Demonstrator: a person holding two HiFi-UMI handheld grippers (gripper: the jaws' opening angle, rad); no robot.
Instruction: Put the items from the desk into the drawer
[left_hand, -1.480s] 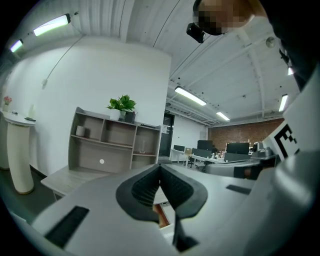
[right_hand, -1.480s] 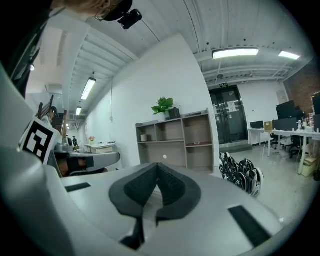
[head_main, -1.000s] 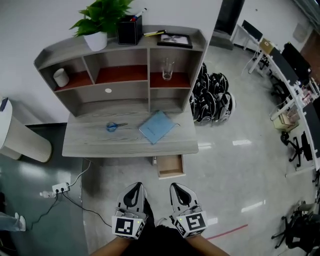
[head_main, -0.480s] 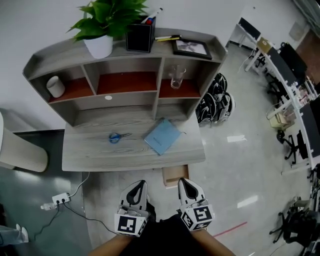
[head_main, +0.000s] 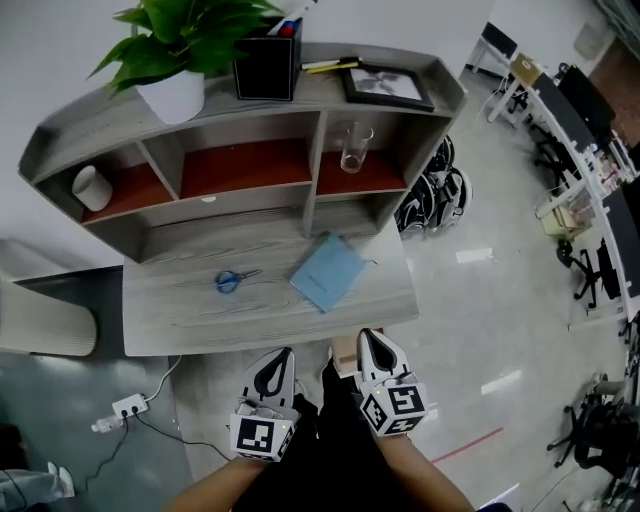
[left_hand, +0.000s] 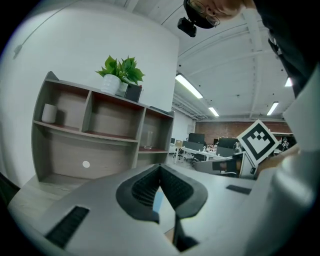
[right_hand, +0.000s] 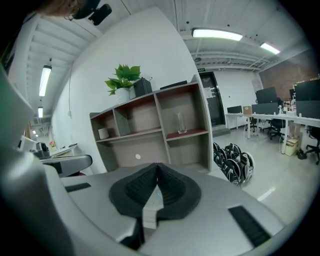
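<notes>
Currently | left claw (head_main: 283, 355) and right claw (head_main: 367, 337) are hovering closed, empty, at the surface's (head_main: 180, 310) near edge | scissors (head_main: 228, 281) and blue notebook (head_main: 328, 271) are lying mid-surface | drawer (head_main: 345, 352) is peeking out below | likely needing a claw opening before reaching.

The head camera looked steeply down at the desk (head_main: 180, 310) from near its front edge. Both gripper cameras, low and close, faced the shelf unit (right_hand: 159, 117) at 12 o'clock; all views shared it.

Left tool (head_main: 286, 353) and right tool (head_main: 365, 335): grey shells, black ribbed pads (left_hand: 172, 186). Each carries a black-and-white marker cube (head_main: 256, 437). Clothing (head_main: 330, 470) is black.
</notes>
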